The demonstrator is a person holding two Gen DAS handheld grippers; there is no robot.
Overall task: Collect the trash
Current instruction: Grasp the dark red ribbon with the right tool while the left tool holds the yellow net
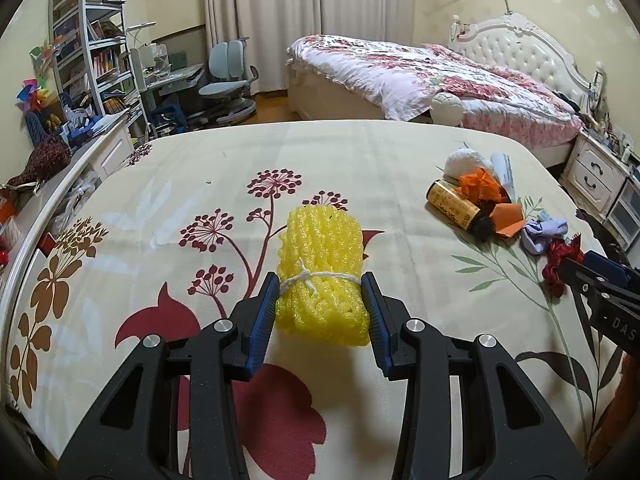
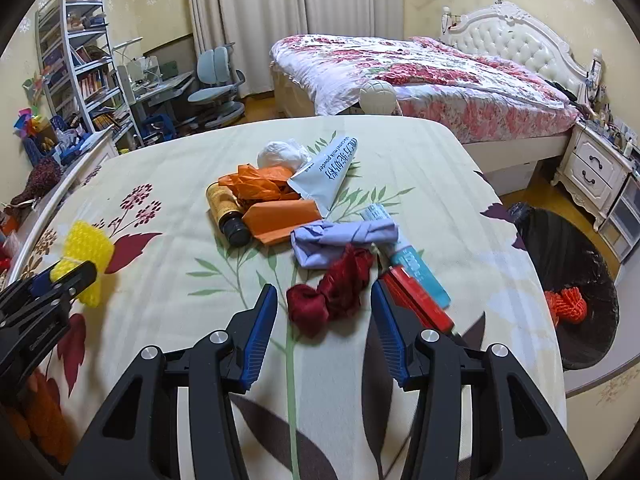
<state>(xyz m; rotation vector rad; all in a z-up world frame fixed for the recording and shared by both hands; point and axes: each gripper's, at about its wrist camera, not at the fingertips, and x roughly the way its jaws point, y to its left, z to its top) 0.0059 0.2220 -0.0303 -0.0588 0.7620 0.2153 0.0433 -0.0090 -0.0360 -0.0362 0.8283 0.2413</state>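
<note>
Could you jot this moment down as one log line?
left gripper: shut on yellow foam net | right gripper: open around red scrap | bin: orange net inside

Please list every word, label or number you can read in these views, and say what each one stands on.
"DAS", cut off at the frame edge: right gripper's body, seen in the left wrist view.
"milk powder", beside larger characters I cannot read: white sachet.
Print on the amber bottle's label: too blurred.
Print on the light blue packet: too blurred.
Book spines on the bookshelf: too small.

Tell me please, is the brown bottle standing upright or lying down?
Lying down: the brown bottle rests on its side on the bedspread, dark cap toward the camera.
</note>
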